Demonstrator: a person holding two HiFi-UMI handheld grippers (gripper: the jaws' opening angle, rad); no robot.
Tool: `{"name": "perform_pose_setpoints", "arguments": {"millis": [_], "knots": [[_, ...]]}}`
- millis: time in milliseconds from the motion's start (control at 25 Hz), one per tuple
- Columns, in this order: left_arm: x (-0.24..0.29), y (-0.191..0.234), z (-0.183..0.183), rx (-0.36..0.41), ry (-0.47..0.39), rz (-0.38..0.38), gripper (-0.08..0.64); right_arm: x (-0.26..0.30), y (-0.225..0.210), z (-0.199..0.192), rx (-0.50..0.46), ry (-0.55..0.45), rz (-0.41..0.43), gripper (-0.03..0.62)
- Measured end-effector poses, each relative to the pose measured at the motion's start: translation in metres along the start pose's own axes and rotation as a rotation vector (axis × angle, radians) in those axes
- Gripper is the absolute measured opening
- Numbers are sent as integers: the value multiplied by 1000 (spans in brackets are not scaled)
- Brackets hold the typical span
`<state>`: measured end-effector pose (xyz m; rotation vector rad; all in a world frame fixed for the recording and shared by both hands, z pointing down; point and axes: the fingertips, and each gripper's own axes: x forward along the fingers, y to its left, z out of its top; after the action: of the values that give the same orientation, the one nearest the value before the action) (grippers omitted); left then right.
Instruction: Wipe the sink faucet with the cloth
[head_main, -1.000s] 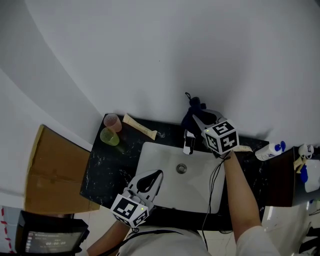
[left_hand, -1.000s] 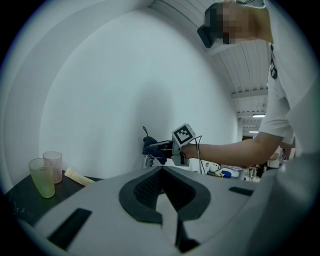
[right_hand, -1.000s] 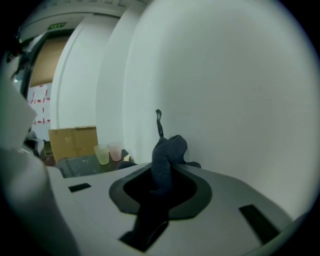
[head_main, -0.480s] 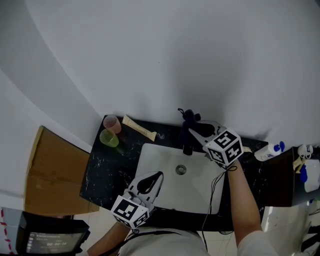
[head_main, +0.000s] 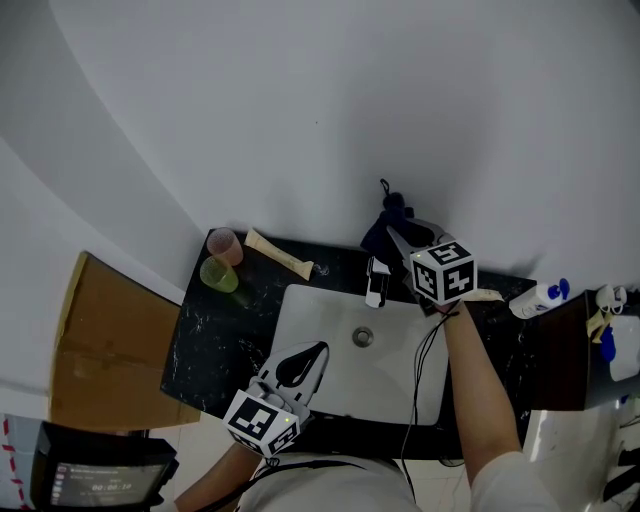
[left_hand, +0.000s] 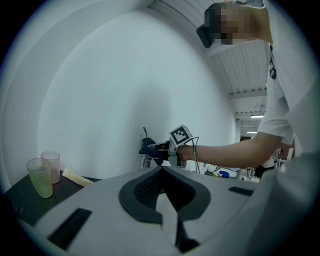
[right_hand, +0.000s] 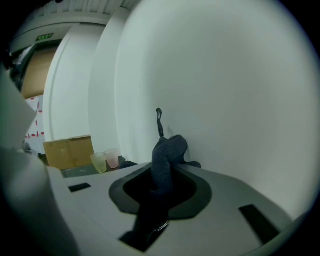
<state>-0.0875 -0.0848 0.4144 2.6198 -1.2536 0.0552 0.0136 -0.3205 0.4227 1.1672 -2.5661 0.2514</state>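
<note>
My right gripper is shut on a dark blue cloth, held up by the white wall just behind and right of the chrome faucet. The faucet stands uncovered at the back rim of the white sink. In the right gripper view the cloth bunches up between the jaws of the right gripper, with a thin loop sticking up. My left gripper hovers over the sink's front left with its tips together and nothing in them. In the left gripper view, the left gripper points towards the cloth.
A pink cup, a green cup and a cream tube sit on the black countertop at the left. A spray bottle lies at the right. A cardboard box stands beside the counter. A cable hangs across the basin.
Half a second ago the right gripper held the cloth lower and to the left, over the faucet. It has since swung back up and right towards the wall. The left gripper has stayed still.
</note>
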Motion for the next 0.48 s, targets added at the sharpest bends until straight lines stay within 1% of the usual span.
{"name": "perform_pose_setpoints", "arguments": {"millis": [80, 160, 280, 400, 480], "knots": [[0, -1, 3, 0, 6, 5, -3, -7, 12, -3, -35, 12, 46, 80], [-1, 0, 7, -1, 14, 10, -2, -16, 30, -7, -62, 27, 118, 80], [0, -2, 8, -2, 17, 7, -3, -27, 51, -13, -72, 38, 202, 80], [0, -4, 5, -4, 8, -2, -3, -29, 57, -14, -111, 44, 231, 80], [0, -4, 4, -4, 6, -4, -2, -25, 52, -12, -111, 41, 225, 80]]}}
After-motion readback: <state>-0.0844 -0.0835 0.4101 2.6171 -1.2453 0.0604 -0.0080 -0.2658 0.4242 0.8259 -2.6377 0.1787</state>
